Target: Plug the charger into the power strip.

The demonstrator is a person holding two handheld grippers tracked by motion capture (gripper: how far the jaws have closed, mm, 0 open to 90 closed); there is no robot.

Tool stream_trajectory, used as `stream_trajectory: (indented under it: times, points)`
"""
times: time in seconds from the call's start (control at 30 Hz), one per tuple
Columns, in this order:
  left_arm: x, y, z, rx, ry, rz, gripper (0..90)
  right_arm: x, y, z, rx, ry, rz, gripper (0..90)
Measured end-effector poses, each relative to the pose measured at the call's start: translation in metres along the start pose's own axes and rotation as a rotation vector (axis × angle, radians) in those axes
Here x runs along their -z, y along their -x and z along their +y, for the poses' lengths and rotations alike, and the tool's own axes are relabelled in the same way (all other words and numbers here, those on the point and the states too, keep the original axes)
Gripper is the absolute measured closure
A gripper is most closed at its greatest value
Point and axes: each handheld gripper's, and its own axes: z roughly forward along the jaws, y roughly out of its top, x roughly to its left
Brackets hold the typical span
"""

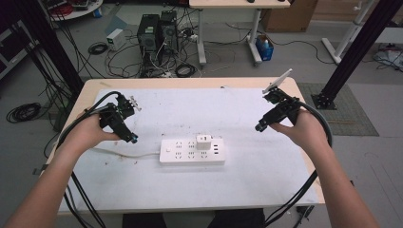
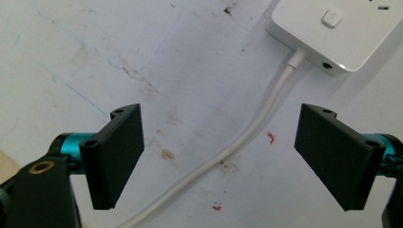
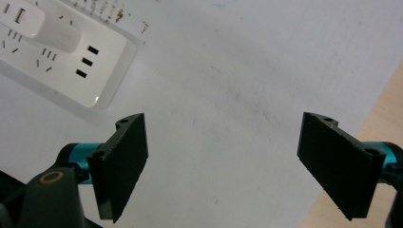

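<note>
Since the white charger (image 1: 204, 141) already sits plugged into the power strip (image 1: 192, 151) mid-bench, both hands hang clear: left gripper (image 1: 134, 138) at nine o'clock, right gripper (image 1: 259, 128) at two, jaws spread, empty.

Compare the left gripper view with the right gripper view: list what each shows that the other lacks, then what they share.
Left gripper view alone: the power strip's switch button, the white cord leaving the strip's end and running between the left tongs, and small red marks on the sheet.

Right gripper view alone: the white charger plugged into the strip, three USB slots, and the bare wooden table edge beyond the right tongs.

Shared: part of the white power strip, the white sheet, and wide-open black jaws holding nothing.
</note>
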Motion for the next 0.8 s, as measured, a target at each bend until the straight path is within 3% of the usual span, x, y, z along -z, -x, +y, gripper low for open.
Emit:
stream_trajectory:
  times: [0.33, 0.8]
  points:
    - [0.0023, 0.0052, 0.0029, -0.004, -0.007, 0.007, 16.9, -0.0023, 0.0053, -0.0071, -0.018, -0.013, 0.01, 16.9]
    - [0.0019, 0.0073, 0.0008, -0.009, -0.004, 0.006, 16.9, -0.0049, 0.0034, -0.0045, 0.004, -0.008, 0.012, 16.9]
